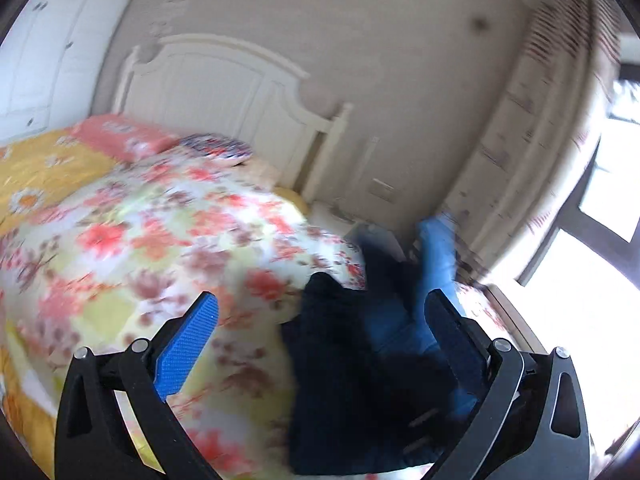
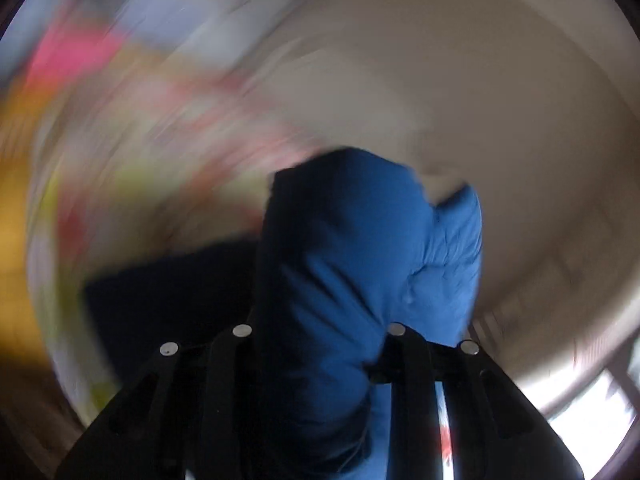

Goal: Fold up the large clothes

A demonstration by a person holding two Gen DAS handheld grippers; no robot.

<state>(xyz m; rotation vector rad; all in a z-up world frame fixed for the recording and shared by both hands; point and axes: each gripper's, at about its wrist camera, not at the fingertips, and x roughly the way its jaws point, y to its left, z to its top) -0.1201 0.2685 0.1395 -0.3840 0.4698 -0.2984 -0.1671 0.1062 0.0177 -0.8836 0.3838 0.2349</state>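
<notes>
A blue padded jacket with a dark navy lining point(image 1: 360, 364) hangs bunched over the right side of the bed in the left wrist view. My left gripper point(image 1: 322, 316) is open, its blue pads point(image 1: 188, 344) spread wide; the jacket lies between and past them, nearer the right finger. In the right wrist view the same jacket point(image 2: 352, 264) bulges up between the arms of my right gripper point(image 2: 320, 344), which is shut on it; the fingertips are hidden by the cloth. That view is heavily blurred.
The bed carries a floral quilt point(image 1: 160, 248), a yellow sheet point(image 1: 44, 168) and pillows by the white headboard point(image 1: 224, 88). A curtain point(image 1: 532, 144) and a bright window point(image 1: 592, 256) stand at the right, a white wardrobe point(image 1: 44, 56) at the left.
</notes>
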